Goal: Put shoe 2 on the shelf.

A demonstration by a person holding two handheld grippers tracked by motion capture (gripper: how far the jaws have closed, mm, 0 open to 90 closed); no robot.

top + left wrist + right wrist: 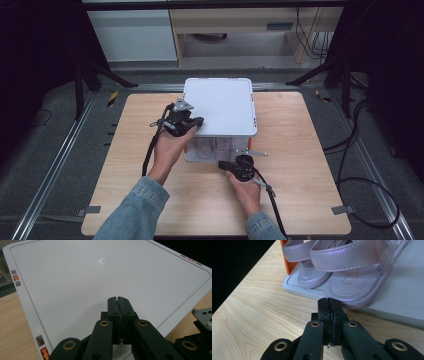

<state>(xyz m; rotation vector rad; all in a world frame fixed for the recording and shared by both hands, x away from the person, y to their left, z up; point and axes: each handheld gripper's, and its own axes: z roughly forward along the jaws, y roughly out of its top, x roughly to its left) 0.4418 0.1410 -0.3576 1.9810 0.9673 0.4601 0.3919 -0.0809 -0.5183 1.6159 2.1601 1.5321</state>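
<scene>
High view: my left gripper (199,121) lies on the near left corner of the white lid (220,105) of a box (220,145) standing mid-surface; my right gripper (221,164) sits low at the box's near side, on the wooden surface (300,165); pale shapes behind the clear front wall are too blurred to name here.
Left gripper view: the lid's flat top and raised border, with orange latches (16,278) at its edges; the box contents lie beneath and out of sight.
Right gripper view: a pair of lilac sandals (352,277) standing on the box's white base (397,302); their heels and upper straps are cut off at the frame's top; an orange corner post (289,262) behind them.
Left jaws: pressed fully together, holding nothing; tips over the lid, contact not clear.
Right jaws: pressed fully together, empty; tips just before the nearer sandal's toe, at the base's edge; whether they touch it I cannot tell.
</scene>
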